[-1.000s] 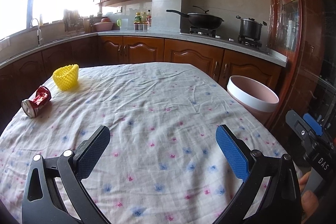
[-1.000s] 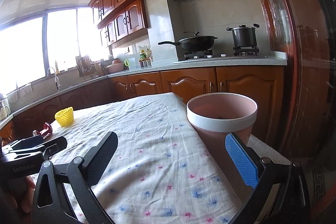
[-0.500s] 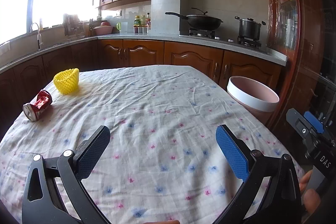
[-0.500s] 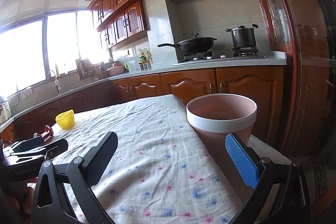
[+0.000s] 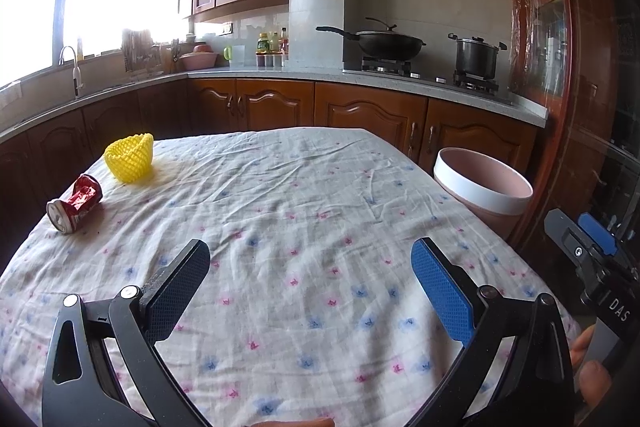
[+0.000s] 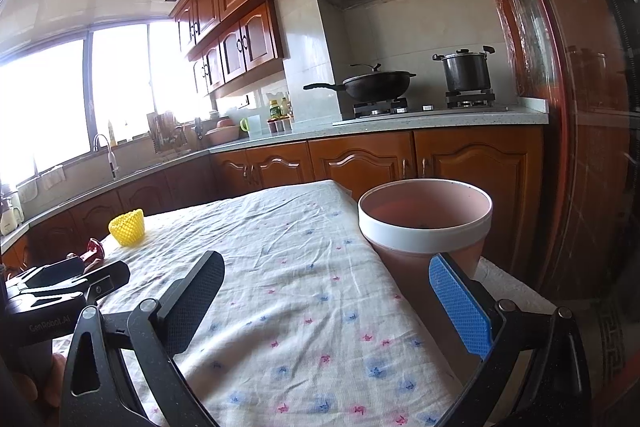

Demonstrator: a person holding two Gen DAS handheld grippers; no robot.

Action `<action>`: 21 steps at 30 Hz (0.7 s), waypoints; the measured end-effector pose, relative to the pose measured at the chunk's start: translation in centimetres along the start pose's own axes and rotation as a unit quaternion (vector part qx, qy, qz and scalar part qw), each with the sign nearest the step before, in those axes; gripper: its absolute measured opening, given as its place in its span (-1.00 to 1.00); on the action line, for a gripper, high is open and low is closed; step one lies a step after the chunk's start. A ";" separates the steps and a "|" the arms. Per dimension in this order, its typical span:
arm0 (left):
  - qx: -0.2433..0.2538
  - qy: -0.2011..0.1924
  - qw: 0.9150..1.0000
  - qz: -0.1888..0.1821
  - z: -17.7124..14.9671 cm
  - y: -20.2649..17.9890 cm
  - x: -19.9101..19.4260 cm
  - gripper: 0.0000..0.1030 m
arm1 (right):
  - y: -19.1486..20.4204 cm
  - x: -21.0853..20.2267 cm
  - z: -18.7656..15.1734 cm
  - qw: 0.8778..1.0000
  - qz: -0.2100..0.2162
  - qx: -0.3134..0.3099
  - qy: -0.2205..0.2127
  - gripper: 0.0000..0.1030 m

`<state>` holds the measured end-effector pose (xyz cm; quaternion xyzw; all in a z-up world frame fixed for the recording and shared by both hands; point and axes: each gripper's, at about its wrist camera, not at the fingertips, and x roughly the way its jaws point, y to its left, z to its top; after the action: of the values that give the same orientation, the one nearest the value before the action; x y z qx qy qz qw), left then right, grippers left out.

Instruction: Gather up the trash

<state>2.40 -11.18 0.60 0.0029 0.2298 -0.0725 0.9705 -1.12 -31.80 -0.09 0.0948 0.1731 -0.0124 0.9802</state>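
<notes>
Both tongs spread wide, empty: left gripper [image 5: 310, 267], right gripper [image 6: 326, 281]. Crushed can [image 5: 75, 203] and yellow net [image 5: 130, 158] far left; bin [image 6: 425, 223] off the table's right edge.

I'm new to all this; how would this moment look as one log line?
left gripper: open, empty | right gripper: open, empty | crushed can, yellow foam net: on table | bin: beside table
</notes>
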 end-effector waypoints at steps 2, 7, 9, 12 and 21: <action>0.000 0.000 1.000 0.000 0.0 0.0 0.0 1.00 | 0.0 0.0 0.0 1.000 0.000 0.000 0.001 1.00; 0.000 0.001 1.000 0.002 0.0 0.0 0.0 1.00 | 0.0 0.1 0.0 1.000 0.001 0.000 0.001 1.00; -0.001 0.002 1.000 0.002 0.1 0.0 0.1 1.00 | 0.0 0.1 0.0 1.000 0.001 0.000 0.002 1.00; -0.001 0.002 1.000 0.003 0.1 0.0 0.1 1.00 | 0.0 0.2 0.0 1.000 0.004 0.000 0.001 1.00; 0.001 0.003 1.000 0.002 0.0 -0.1 0.3 1.00 | -0.1 0.4 0.0 1.000 0.008 0.000 0.003 1.00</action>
<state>2.63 -11.34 0.51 0.0046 0.2328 -0.0710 0.9699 -0.76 -31.87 -0.26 0.0961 0.1756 -0.0045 0.9798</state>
